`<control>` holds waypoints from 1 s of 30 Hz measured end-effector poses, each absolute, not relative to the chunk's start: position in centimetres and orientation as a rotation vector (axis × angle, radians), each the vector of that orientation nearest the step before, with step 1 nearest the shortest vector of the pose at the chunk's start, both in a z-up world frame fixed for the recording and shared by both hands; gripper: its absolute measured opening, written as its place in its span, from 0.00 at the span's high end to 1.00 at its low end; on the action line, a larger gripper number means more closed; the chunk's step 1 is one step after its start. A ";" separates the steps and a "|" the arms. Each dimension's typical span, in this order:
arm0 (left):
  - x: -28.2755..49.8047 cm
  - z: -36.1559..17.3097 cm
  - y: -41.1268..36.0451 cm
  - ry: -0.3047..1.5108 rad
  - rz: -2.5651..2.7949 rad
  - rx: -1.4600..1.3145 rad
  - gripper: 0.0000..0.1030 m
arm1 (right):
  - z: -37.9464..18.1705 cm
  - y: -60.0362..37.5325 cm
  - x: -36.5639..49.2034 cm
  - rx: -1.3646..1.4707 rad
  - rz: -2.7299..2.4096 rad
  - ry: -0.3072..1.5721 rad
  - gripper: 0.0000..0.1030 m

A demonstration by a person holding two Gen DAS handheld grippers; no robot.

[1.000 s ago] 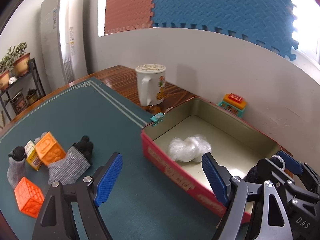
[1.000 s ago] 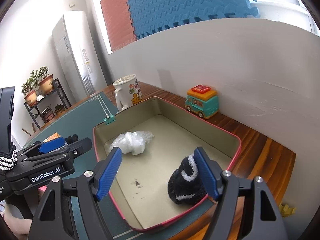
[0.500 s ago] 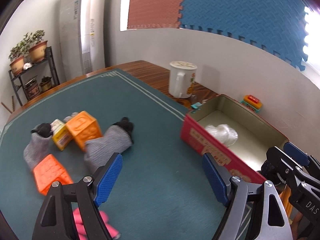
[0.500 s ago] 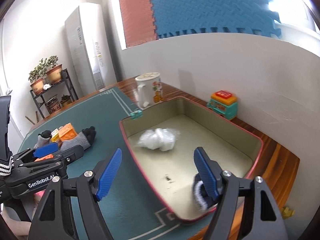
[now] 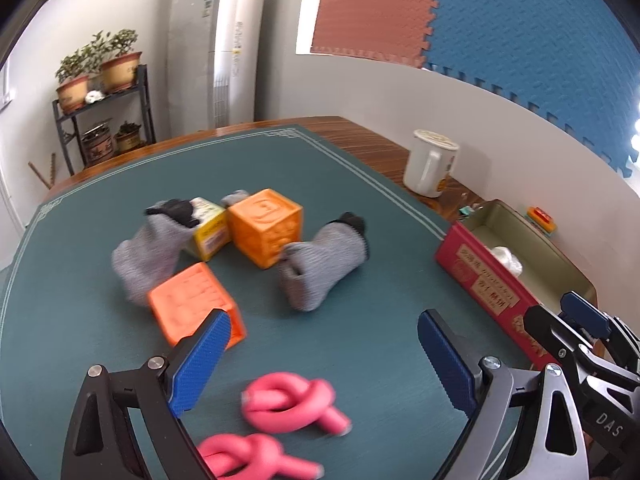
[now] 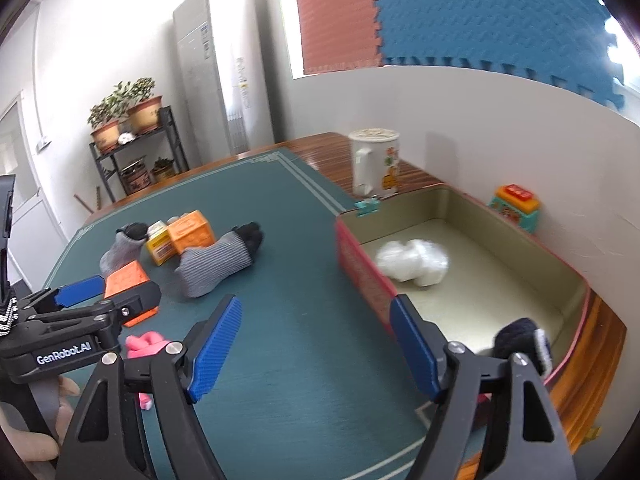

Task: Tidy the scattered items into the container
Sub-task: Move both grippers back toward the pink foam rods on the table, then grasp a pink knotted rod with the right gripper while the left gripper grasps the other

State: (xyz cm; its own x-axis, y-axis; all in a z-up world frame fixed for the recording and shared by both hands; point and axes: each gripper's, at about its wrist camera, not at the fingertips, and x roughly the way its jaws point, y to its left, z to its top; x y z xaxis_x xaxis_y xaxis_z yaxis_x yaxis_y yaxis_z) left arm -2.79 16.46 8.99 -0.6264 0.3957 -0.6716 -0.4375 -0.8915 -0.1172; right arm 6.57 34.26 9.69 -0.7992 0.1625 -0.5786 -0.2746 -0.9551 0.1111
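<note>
we see the left gripper [image 5: 322, 360] spread wide, jaws just been opening, nothing between them, hanging over the green mat [image 5: 360, 340]. right gripper [image 6: 314, 348] also parted and empty, over the mat by the red tin [image 6: 362, 276]. just ahead of the left gripper lie two pink foam knots [image 5: 292, 400]; beyond, mid-mat, an orange block [image 5: 192, 300], a bigger orange cube [image 5: 266, 226], a yellow box [image 5: 208, 228] and two grey socks [image 5: 320, 264], bunched together. the tin sits at the mat's right edge, holding a white plastic wad [image 6: 412, 260] and a dark sock [image 6: 524, 342]. a mug [image 6: 374, 164] stands on the wood at the mat's far edge.
</note>
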 end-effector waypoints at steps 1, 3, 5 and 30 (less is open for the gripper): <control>-2.8 8.9 15.8 0.078 2.485 -1.007 0.07 | 9.6 33.9 6.4 -0.876 2.774 0.283 0.22; -2.8 8.7 14.1 0.068 2.495 -1.024 0.07 | 9.3 33.2 6.0 -0.898 2.794 0.295 0.22; -2.9 8.3 12.4 0.045 2.501 -1.050 0.07 | 9.0 32.6 5.7 -0.925 2.817 0.312 0.22; -0.8 4.1 4.6 -0.035 2.461 -1.226 0.07 | 4.1 24.9 0.2 -1.376 2.959 0.266 0.22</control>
State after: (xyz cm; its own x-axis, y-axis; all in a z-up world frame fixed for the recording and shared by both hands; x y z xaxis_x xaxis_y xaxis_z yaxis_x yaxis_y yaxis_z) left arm -0.82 4.57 4.13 -0.5413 0.3529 -0.7632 -0.3311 -0.9238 -0.1924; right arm 0.23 24.91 4.07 -0.6393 -0.1874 -0.7458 0.0511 -0.9781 0.2019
